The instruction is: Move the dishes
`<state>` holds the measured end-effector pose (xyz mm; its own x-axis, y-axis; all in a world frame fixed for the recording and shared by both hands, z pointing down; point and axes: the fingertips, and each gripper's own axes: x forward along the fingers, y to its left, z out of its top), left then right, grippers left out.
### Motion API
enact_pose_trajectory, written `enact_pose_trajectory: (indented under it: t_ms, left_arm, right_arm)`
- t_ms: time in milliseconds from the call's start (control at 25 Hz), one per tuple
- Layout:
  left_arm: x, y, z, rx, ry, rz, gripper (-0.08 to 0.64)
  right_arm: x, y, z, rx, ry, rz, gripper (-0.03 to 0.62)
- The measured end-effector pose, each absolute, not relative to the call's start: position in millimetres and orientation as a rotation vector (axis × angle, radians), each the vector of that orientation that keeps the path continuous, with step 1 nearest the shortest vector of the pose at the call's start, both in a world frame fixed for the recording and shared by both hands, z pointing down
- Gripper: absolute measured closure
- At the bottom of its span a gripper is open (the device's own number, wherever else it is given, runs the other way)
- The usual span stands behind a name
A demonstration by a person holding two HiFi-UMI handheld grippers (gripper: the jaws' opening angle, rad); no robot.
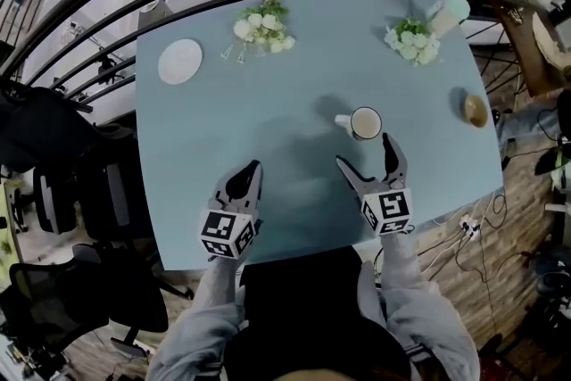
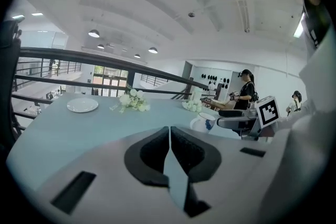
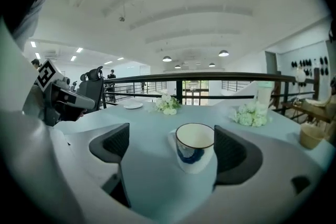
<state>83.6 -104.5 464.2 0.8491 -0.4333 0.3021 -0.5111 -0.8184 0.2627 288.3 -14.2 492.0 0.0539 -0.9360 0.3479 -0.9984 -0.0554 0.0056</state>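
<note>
2 claws: my left claw (image 1: 252,167) is shut, empty; my right claw (image 1: 364,152) gapes, the mug (image 1: 366,122) standing on the counter (image 1: 294,94) just beyond it. I should advance level, then squeeze its body squarely.

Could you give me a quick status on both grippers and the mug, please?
Left gripper shut, empty. Right gripper open. Mug upright just ahead of its jaws, not gripped. Nothing between them.
</note>
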Motion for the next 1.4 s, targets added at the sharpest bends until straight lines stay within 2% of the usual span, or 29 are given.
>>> enact_pose_trajectory:
  t_ms: [440, 680, 840, 960, 1080, 1160, 1400]
  left_arm:
    - [40, -112, 420, 2.719, -0.737, 0.183, 0.537]
    - [0, -118, 418, 2.714, -0.789, 0.171, 0.537]
    - [-30, -122, 419, 2.709, -0.821, 0.165, 0.536]
    - [-53, -128, 421, 2.698, -0.846, 0.157, 0.535]
    - [-72, -132, 425, 2.688, -0.861, 0.159, 0.537]
    - [-80, -135, 428, 2.684, -0.867, 0.161, 0.537]
    - [-92, -153, 435, 2.665, -0.945, 0.141, 0.536]
  right_arm:
    - [219, -25, 442, 2.062, -2.025, 0.277, 0.182]
    - [174, -32, 437, 2.018, -2.066, 0.277, 0.3]
    - [144, -36, 439, 2.02, -2.139, 0.312, 0.301]
    - [125, -43, 437, 2.07, -2.24, 0.475, 0.298]
    - [109, -54, 433, 2.137, -2.411, 0.787, 0.299]
    - [97, -63, 429, 2.111, -2.553, 0.995, 0.327]
    - [64, -107, 414, 1.965, -2.759, 1.467, 0.324]
